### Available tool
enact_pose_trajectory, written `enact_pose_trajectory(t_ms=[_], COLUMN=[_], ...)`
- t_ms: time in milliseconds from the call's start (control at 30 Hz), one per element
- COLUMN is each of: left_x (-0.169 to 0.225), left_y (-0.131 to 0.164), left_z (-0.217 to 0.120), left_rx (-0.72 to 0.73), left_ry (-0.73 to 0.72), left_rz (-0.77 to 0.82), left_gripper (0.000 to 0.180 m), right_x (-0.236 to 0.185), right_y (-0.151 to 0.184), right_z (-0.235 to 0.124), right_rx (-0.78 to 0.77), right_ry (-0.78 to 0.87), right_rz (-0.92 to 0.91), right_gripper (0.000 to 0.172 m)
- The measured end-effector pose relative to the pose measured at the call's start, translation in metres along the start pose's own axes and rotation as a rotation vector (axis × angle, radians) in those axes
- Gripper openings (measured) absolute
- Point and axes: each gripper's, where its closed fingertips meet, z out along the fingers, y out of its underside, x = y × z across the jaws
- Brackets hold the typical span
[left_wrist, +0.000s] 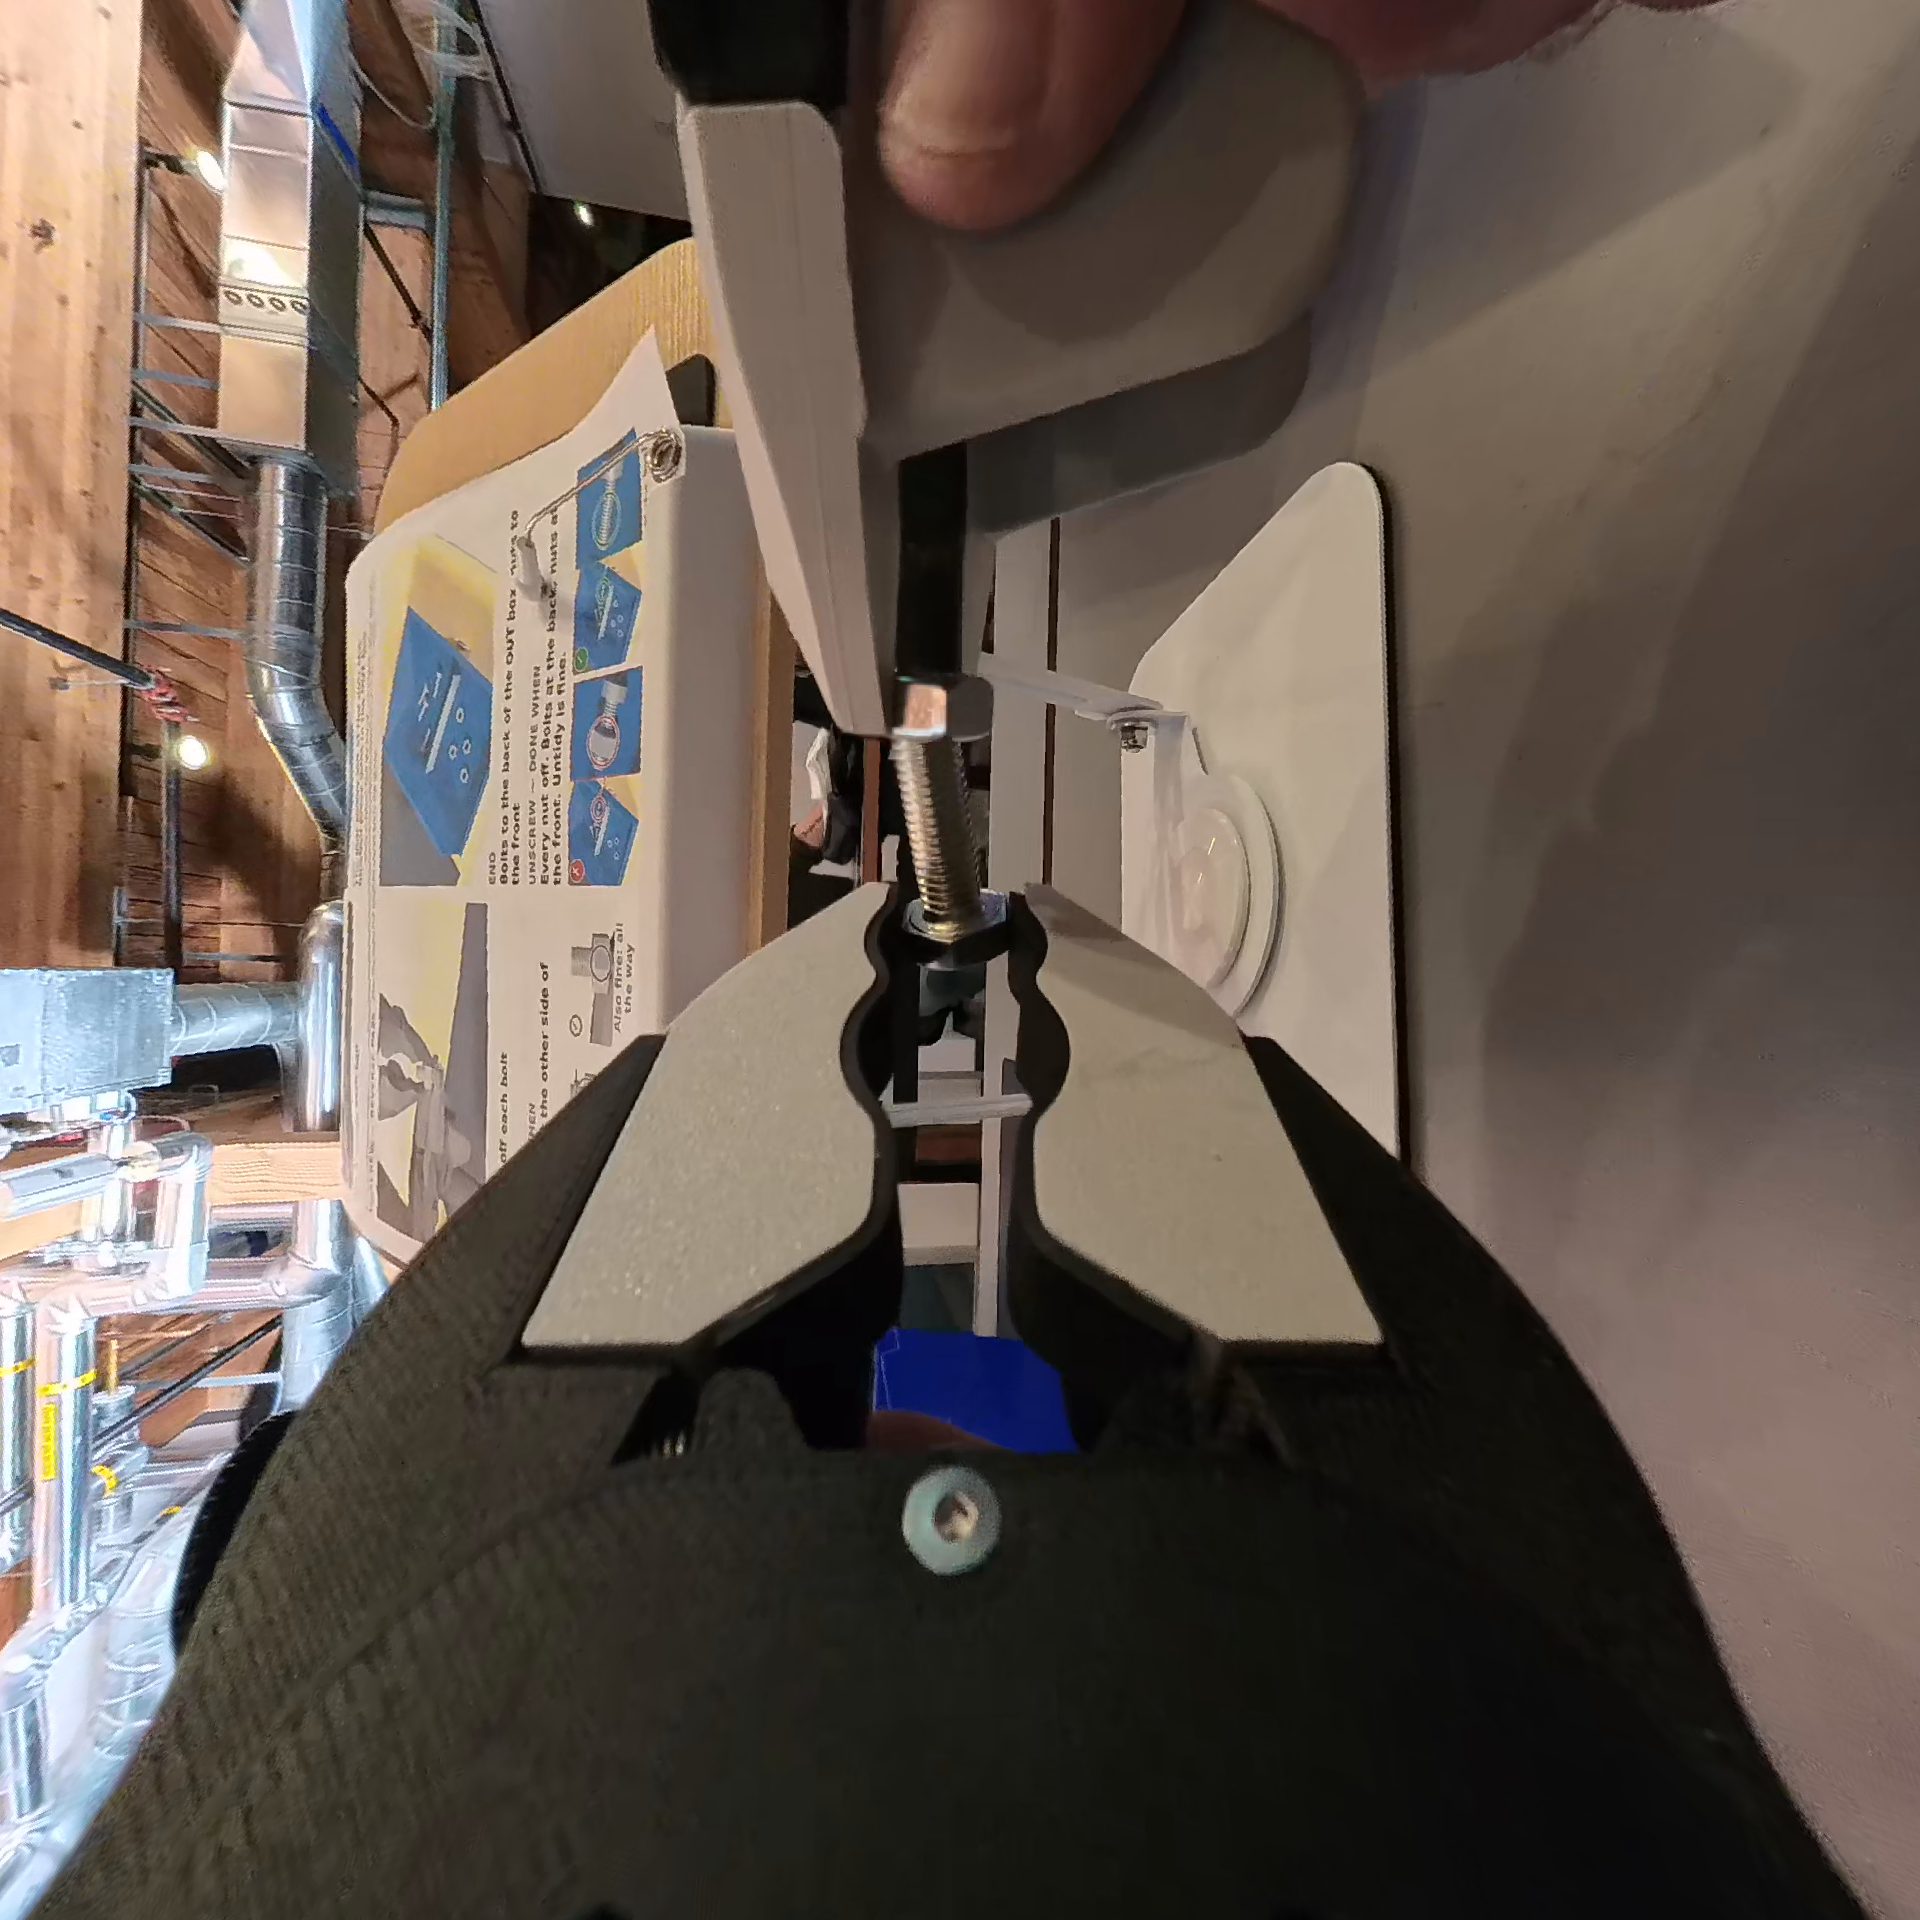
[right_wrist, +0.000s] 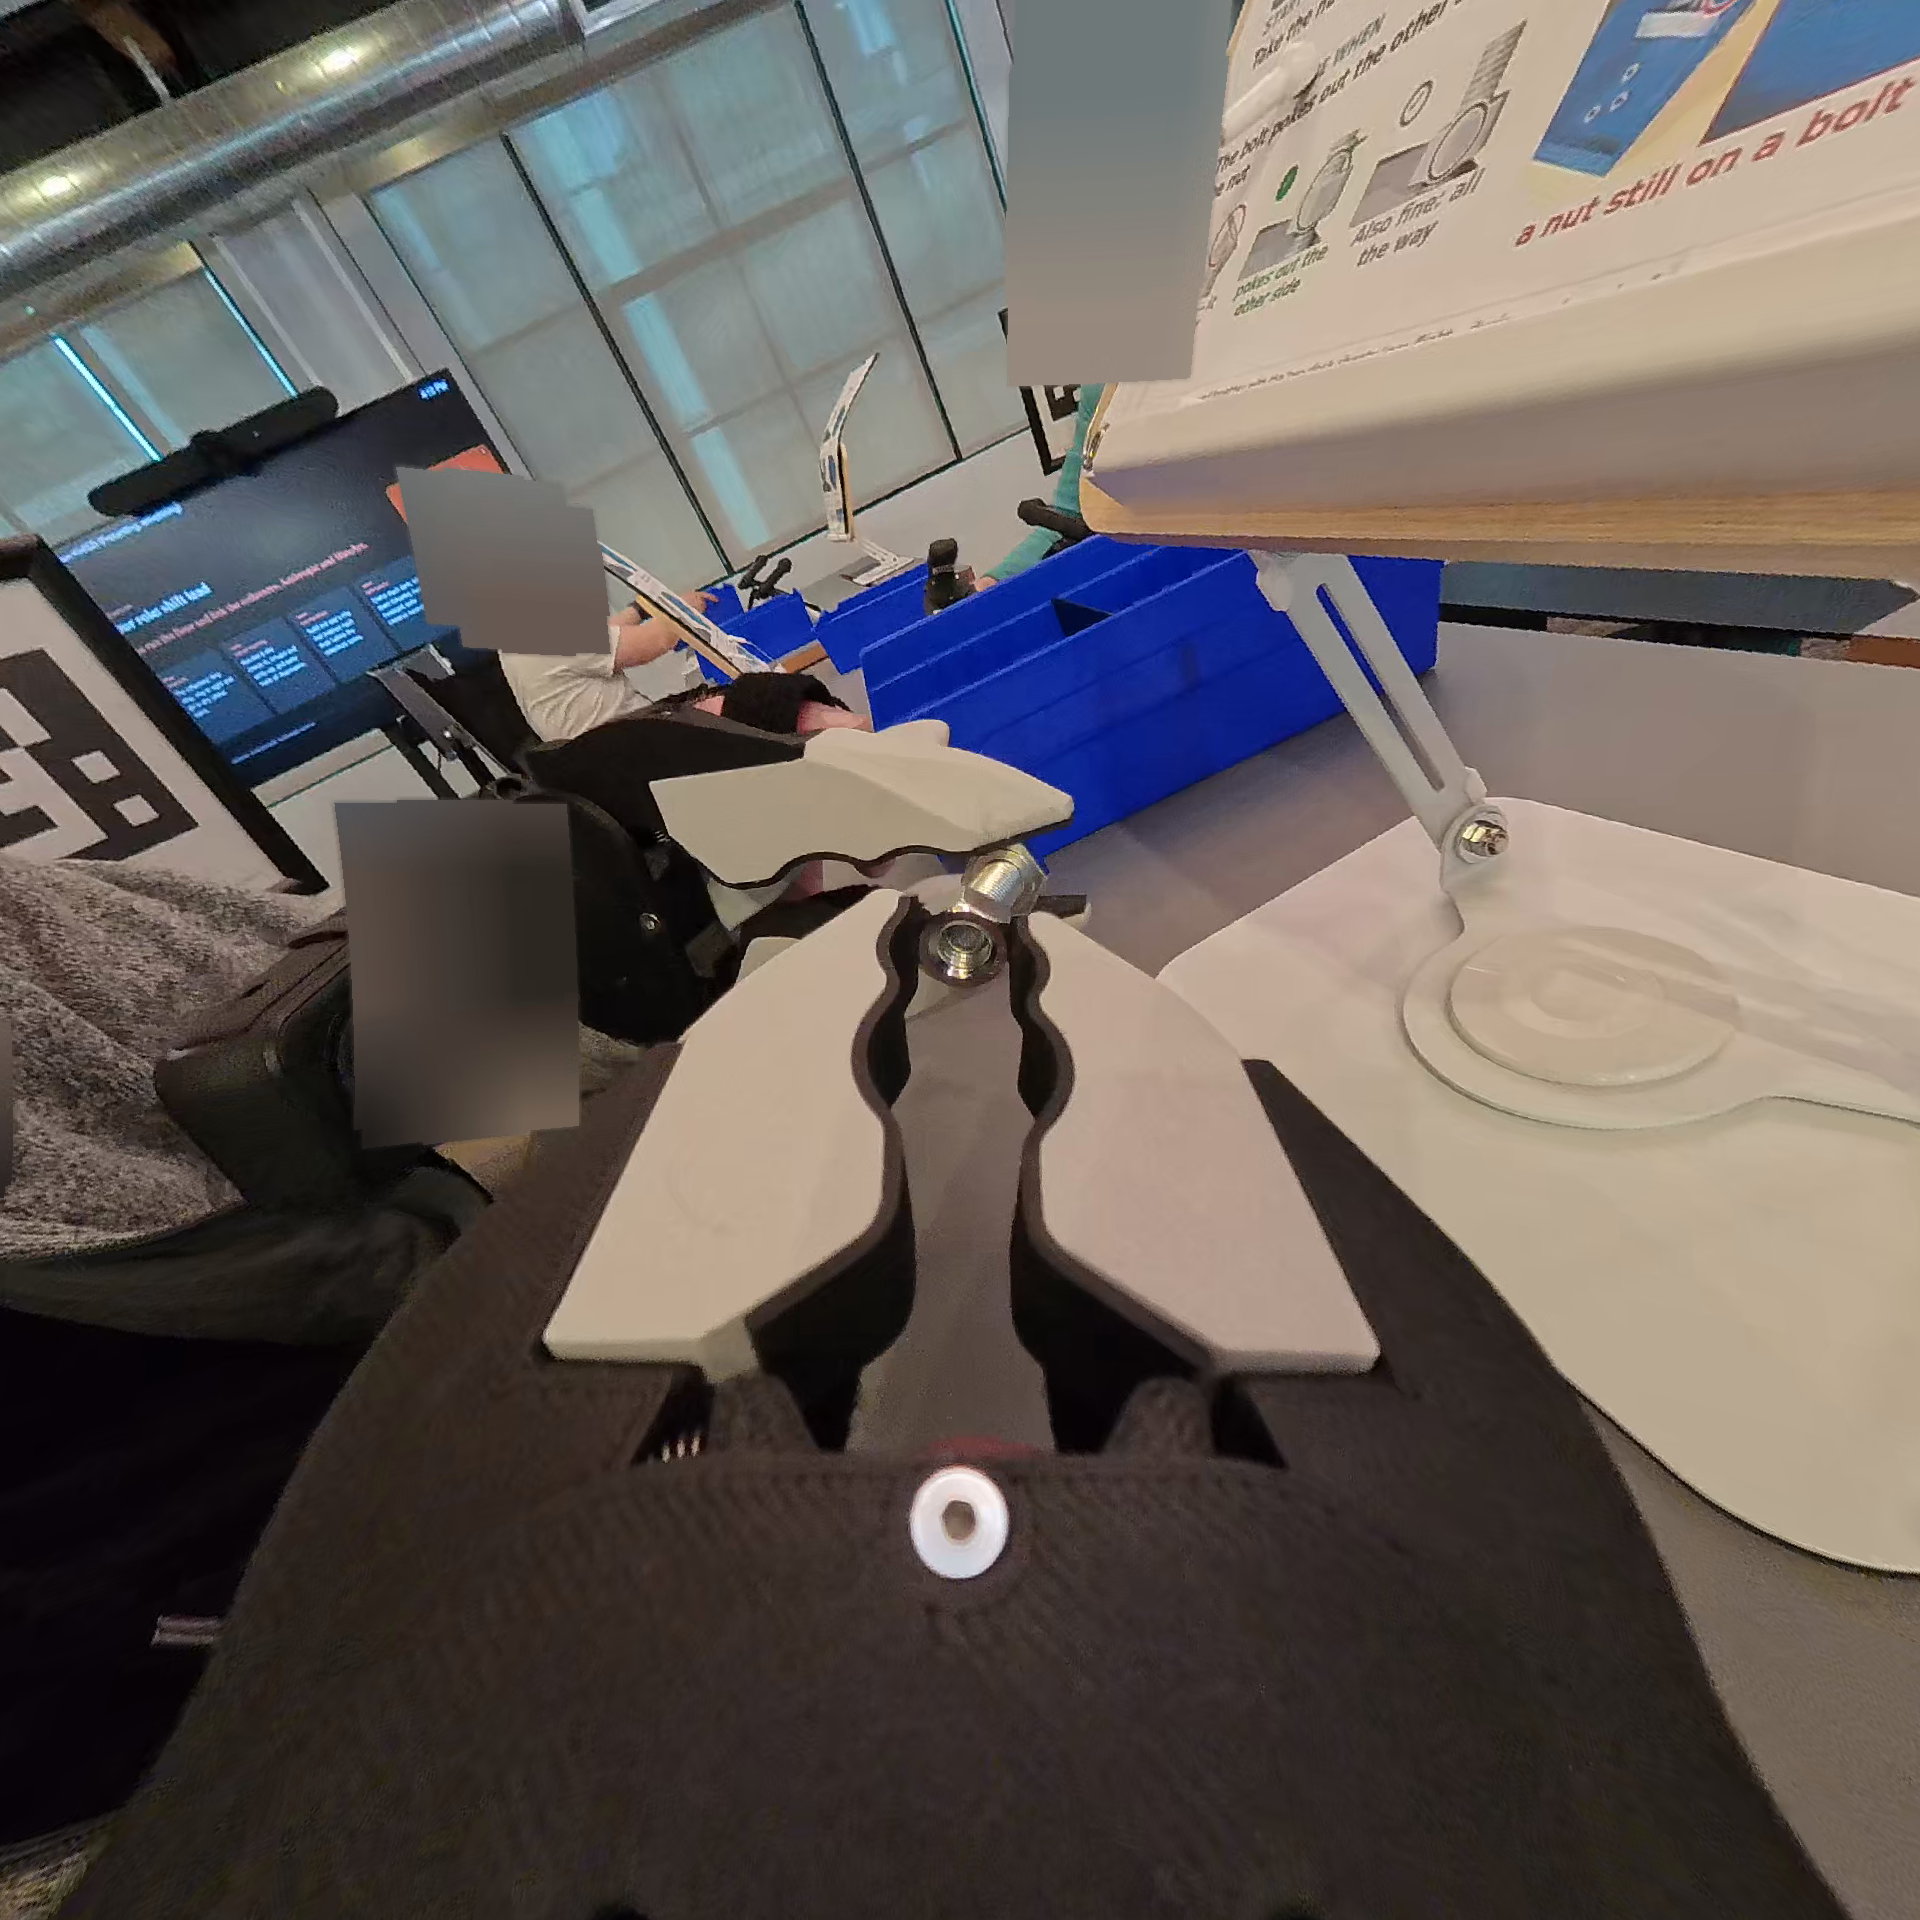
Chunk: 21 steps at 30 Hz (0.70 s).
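Pinching the nut (left_wrist: 951, 920) on a stiff, slick steel bolt (left_wrist: 935, 821), the left hand-held gripper (left_wrist: 951, 914) is opposed above the worktop (right_wrist: 1299, 831) by the right hand-held gripper (right_wrist: 961, 951), clamped on the hexagonal head (left_wrist: 925, 712), whose flats are judged the surest hold.

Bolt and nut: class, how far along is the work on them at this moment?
Done: the nut sits on the bolt, far from its head, bare thread between. In hand: the fingers of the left gripper press the nut; those of the right gripper clamp the bolt head. Left: the two are joined; going on or coming off cannot be told.
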Motion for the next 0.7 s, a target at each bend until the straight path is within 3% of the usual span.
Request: enact_pose_trajectory(t_ms=[133,367,700], left_x=[0.001,0.004,0.018], left_y=[0.000,-0.002,-0.011], left_z=[-0.001,-0.003,-0.016], left_rx=[0.004,0.034,0.177], left_ry=[0.020,0.107,0.402], left_rz=[0.015,-0.043,-0.227], left_gripper=[0.017,0.018,0.018], right_x=[-0.001,-0.005,-0.020], right_y=[0.003,0.004,0.012], right_z=[0.001,0.001,0.002], right_rx=[-0.048,-0.191,-0.447], right_ry=[0.003,0.057,-0.020], right_rz=[-0.053,-0.399,-0.915], right_gripper=[0.017,0.017,0.017])
